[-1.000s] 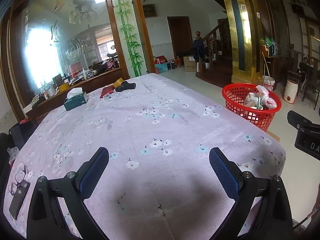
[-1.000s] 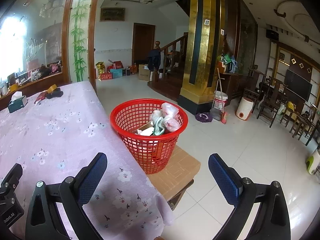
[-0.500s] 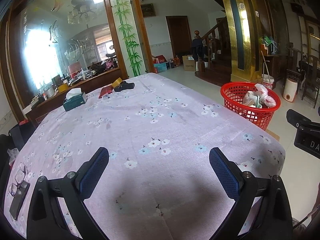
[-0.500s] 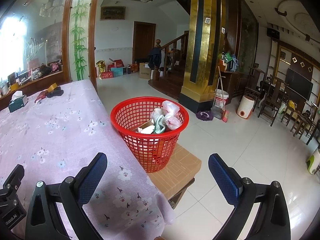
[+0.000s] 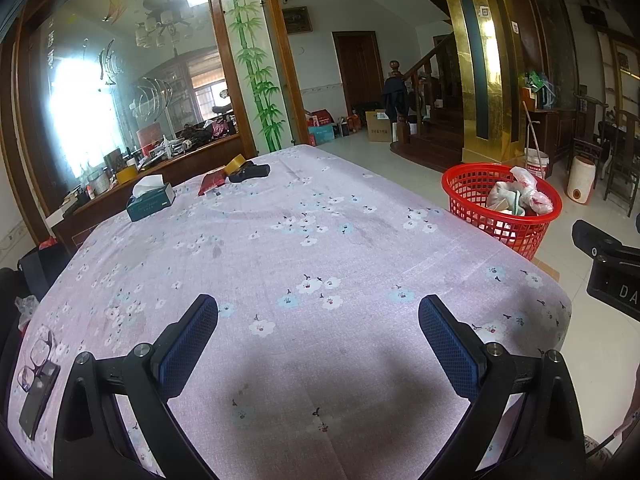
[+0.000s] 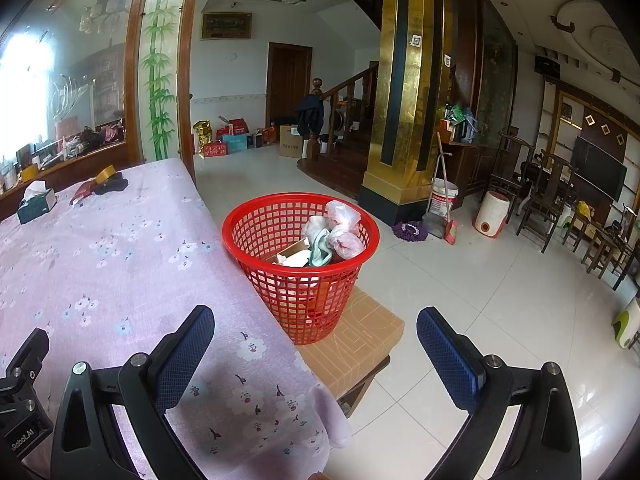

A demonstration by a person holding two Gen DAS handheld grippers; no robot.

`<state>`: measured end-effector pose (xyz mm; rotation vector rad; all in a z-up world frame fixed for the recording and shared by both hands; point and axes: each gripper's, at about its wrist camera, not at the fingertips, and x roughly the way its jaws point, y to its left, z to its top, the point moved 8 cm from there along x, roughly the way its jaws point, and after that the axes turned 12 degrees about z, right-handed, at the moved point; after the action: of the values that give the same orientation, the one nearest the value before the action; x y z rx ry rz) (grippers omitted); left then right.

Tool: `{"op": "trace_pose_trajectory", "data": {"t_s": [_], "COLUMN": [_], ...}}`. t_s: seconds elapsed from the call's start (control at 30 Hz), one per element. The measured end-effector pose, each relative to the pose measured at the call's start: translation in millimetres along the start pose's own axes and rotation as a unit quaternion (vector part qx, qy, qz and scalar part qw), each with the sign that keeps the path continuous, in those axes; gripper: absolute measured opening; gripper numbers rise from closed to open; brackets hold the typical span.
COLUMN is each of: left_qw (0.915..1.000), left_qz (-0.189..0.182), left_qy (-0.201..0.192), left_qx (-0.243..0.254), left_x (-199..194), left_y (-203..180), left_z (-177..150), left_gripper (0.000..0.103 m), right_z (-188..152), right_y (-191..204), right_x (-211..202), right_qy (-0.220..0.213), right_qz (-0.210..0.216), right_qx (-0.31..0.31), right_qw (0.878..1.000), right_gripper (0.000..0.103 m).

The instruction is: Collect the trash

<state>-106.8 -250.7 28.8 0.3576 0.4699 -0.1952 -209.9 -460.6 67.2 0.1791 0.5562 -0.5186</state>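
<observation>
1. The left gripper hangs over the near part of the desk; its jaws stand wide apart and hold nothing.
2. The right gripper is past the right edge of the desk, over the floor; it is also wide open and empty.
3. The red basket stands just beside the right edge of the desk, on a brown cardboard box; the trash lies inside it: crumpled plastic bags, a green piece and pale flat pieces.
4. At the far edge of the desk there are a tissue box, a red packet, a roll of tape and a black object; they are near each other.
5. At the near left corner lie glasses, touching a dark phone.
6. The cloth on the desk is lilac with small flowers.
</observation>
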Motion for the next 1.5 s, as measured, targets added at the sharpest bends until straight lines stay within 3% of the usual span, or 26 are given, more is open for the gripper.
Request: {"op": "trace_pose_trajectory", "data": {"t_s": [0.8,0.97,1.1,1.2,1.33,1.4,1.5], "left_qw": [1.0000,0.9993,0.9963,0.9896,0.9740,0.9674,0.9584], "left_qz": [-0.002,-0.004,0.041,0.090,0.147,0.155,0.132], "left_qy": [0.005,0.030,0.052,0.081,0.140,0.171,0.217], "left_qx": [-0.002,-0.024,-0.054,-0.078,-0.101,-0.106,-0.131], "left_x": [1.9,13.9,29.0,42.4,64.3,74.0,92.3], "left_y": [0.3,20.7,75.8,128.4,190.5,210.1,231.0], "left_z": [-5.3,-12.8,-22.3,-41.2,-77.0,-91.4,-108.3], "left_gripper": [0.100,0.100,0.100,0.100,0.100,0.100,0.100], "right_z": [-2.4,-0.2,6.2,8.2,-6.1,-13.4,-22.1], "right_y": [4.9,20.8,67.3,115.4,201.4,238.5,284.3], "right_x": [2.4,15.2,36.1,48.5,75.1,85.1,102.5], "right_qy": [0.004,0.020,0.062,0.082,0.157,0.181,0.198], "right_qz": [0.004,0.032,0.093,0.139,0.234,0.254,0.261], "right_qx": [0.000,-0.001,-0.032,-0.068,-0.093,-0.110,-0.147], "right_qw": [1.000,0.999,0.993,0.985,0.955,0.944,0.933], "right_gripper": [0.103,0.103,0.103,0.103,0.103,0.102,0.102]}}
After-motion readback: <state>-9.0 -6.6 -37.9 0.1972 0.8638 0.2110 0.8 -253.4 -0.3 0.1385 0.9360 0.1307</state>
